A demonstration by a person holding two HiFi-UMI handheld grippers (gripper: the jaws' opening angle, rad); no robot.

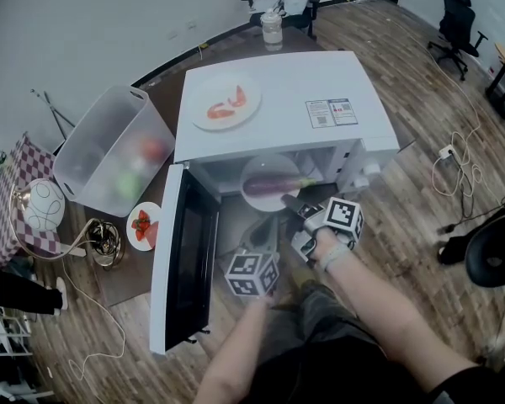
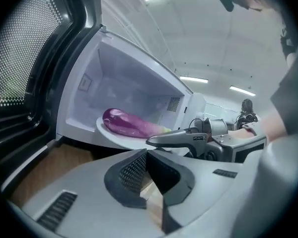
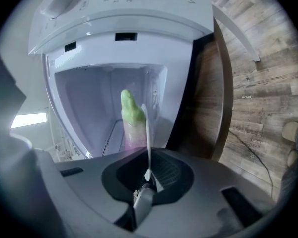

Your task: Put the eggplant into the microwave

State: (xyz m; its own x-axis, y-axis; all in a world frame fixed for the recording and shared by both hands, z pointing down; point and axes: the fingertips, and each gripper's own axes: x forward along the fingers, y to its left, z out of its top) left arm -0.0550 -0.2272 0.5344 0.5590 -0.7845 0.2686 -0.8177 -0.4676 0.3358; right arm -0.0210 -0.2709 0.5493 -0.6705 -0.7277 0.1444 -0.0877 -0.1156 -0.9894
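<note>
Closest to me, my two tools face one microwave (image 1: 278, 82) with its door (image 1: 189, 251) wide open. The left tool (image 2: 149, 175) has its jaws together on nothing, and the right tool (image 3: 148, 175) is clamped on the rim of the plate (image 1: 261, 165) inside. One eggplant (image 1: 269, 185) lies on that plate in the cavity; a second plate (image 1: 204, 91) atop the microwave and a third plate (image 1: 135, 238) on the bench (image 1: 162, 98) hold red bits.

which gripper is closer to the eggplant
Right. The right gripper is at the microwave mouth, jaws shut on the plate rim beside the eggplant; the left gripper is back from the opening, touching nothing.
</note>
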